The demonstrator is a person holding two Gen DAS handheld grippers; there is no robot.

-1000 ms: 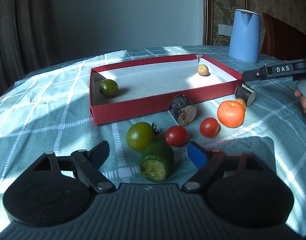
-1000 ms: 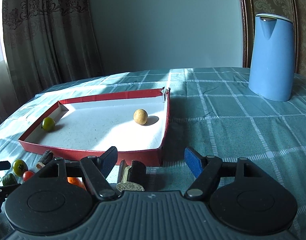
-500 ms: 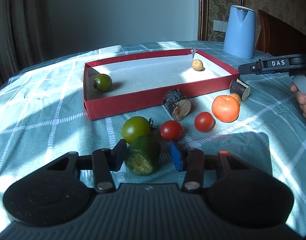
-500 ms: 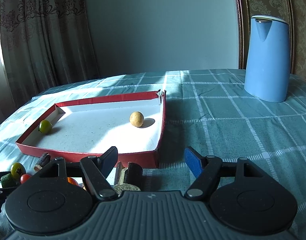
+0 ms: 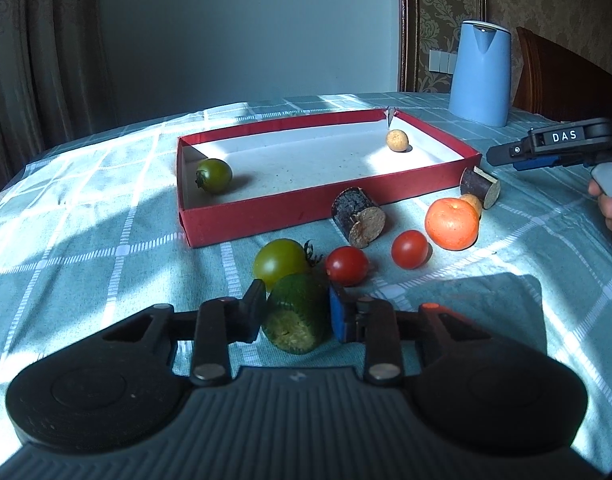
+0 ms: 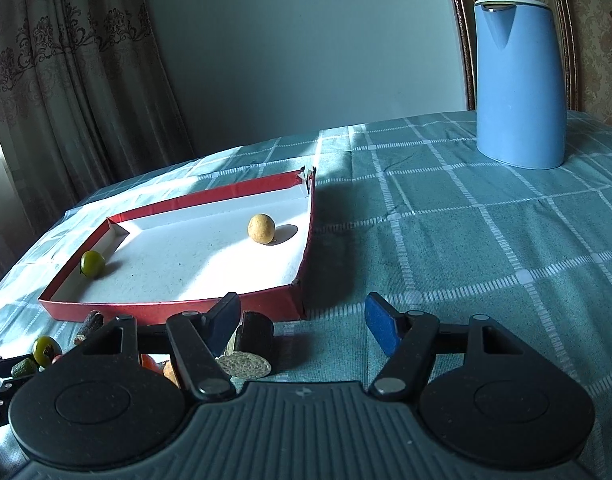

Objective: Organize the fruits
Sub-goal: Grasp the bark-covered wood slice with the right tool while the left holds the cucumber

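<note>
1. Since a second ago our left gripper (image 5: 295, 312) has drawn its fingers in from wide apart until they clamp the sides of the stubby dark-green cucumber chunk (image 5: 297, 316), which sits on the surface just in front of the yellow-green tomato (image 5: 281, 261).
2. We judge the grasp made; what remains is lifting the chunk into the shallow red cardboard tray with a white floor (image 5: 265, 212), where a small green tomato (image 5: 213, 175) and a round tan fruit (image 5: 397, 140) already lie.
3. Our right gripper (image 6: 301, 326) hovers at the tray's near right corner, fingers wide apart and holding nothing, a dark bark-skinned cylinder piece (image 6: 251, 340) beside its left finger.
4. Teal checked cloth covers the surface (image 6: 446, 240); a tall blue kettle (image 6: 520, 84) stands well behind, with patterned curtains (image 6: 65, 80) and a grey wall beyond.
5. Loose near the tray: an orange mandarin (image 5: 451, 223) and two red cherry tomatoes (image 5: 347, 265).
</note>
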